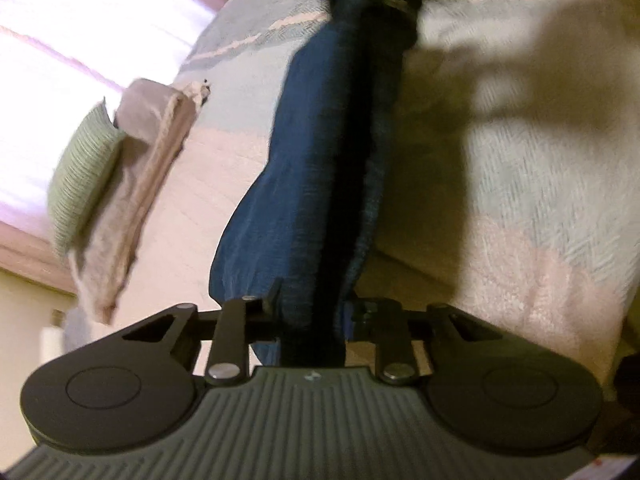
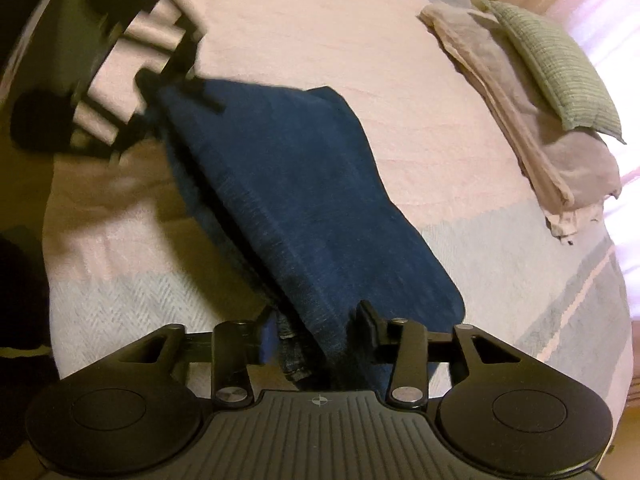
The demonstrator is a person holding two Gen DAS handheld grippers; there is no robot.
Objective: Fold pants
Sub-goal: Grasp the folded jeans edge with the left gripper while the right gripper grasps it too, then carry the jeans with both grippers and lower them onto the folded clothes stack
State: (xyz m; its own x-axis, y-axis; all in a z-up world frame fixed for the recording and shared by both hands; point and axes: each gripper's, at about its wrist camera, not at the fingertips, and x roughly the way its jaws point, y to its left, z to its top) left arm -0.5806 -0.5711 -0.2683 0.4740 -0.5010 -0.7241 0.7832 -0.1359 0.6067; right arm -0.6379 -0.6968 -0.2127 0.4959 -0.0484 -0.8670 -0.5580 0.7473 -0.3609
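Right hand-held gripper (image 2: 318, 336): pinching one end of the blue pants (image 2: 304, 200), fabric bunched between the fingers.
Left hand-held gripper (image 1: 314, 312): clamped on the opposite end, pants stretching away from it.
Pants: folded lengthwise, held between both grippers, partly lifted over the bed (image 2: 360, 48).
Far side of bed: folded beige cloth (image 2: 532, 128) beside a green pillow (image 2: 560, 68).
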